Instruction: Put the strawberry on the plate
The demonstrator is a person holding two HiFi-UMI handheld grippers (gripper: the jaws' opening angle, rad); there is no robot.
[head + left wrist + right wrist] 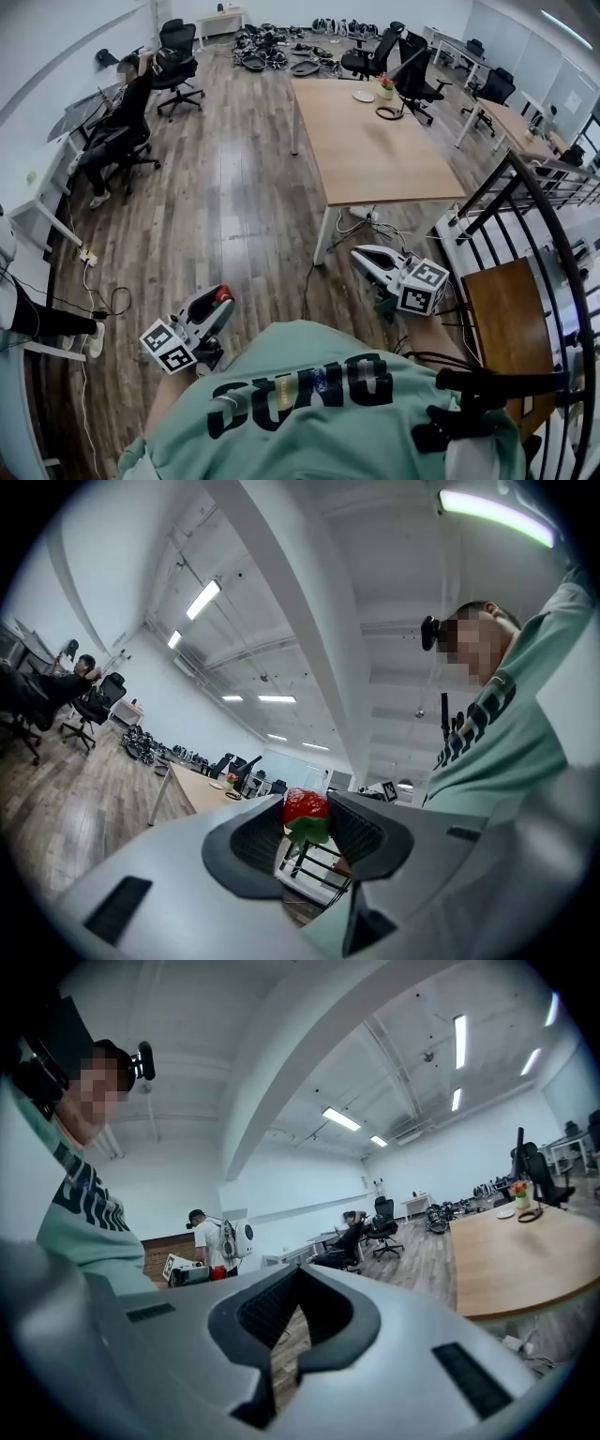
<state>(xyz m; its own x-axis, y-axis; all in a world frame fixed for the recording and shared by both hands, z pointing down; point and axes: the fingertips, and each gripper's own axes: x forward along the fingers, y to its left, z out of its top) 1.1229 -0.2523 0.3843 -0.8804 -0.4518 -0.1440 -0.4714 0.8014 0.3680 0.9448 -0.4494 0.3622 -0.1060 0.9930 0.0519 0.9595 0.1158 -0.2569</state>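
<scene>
1. Left gripper (pixel 214 309): jaws clenched on the strawberry (pixel 305 806); the left gripper view shows the fruit pinched between the two dark pads, red body uppermost and green leaf end lowermost. It is held low at the person's left side, over the wooden floor (pixel 225 206), not over the desk (pixel 375 159).

2. Right gripper (pixel 298 1274): jaws brought together with nothing between them - only floor shows through the slit behind the pads. It hangs at the person's right, just short of the desk's near end.

3. Plate (pixel 364 96): small and pale, lying at the far end of the desk; a potted flower (pixel 385 87) stands just beside it, and a dark ring (pixel 389 112) lies near it on the nearer side.

4. Governing relation: the plate lies well apart from the strawberry, ahead and to the right of the left gripper, with the full run of the desk between them. The right gripper is the nearer of the two to the desk, but it carries nothing.

5. Judgement: the fruit is secured and the carry is in hand; placement is not yet done. The next move calls for walking up along the desk's left side - a reach from here looks insufficient.
</scene>
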